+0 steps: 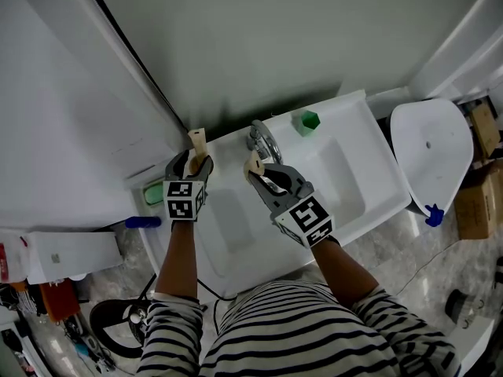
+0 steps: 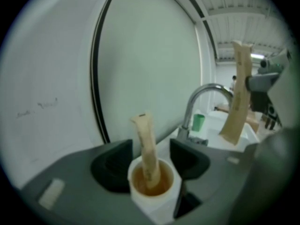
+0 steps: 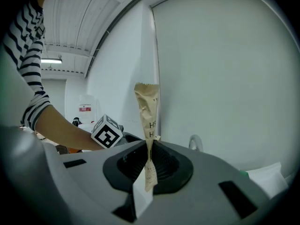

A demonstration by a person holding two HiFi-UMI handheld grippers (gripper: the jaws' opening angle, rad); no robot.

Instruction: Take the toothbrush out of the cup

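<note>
The left claw (image 2: 150,159) squeezes a white cup (image 2: 153,197) between its jaws. A wrapped toothbrush (image 2: 146,142) stands inside it. The right claw (image 3: 149,159) pinches a second toothbrush (image 3: 147,110), which sticks up above its jaws.

Lower centre of the head view: black-and-white striped shirt (image 1: 314,332), its sleeves (image 1: 169,314) ending short of the wrists. Centre: left gripper (image 1: 191,162) and right gripper (image 1: 258,173), both with grey moulded housings, each carrying a white cube (image 1: 183,199) printed with black square markers. In the gripper views the pads (image 2: 112,165) appear black and ribbed.
</note>
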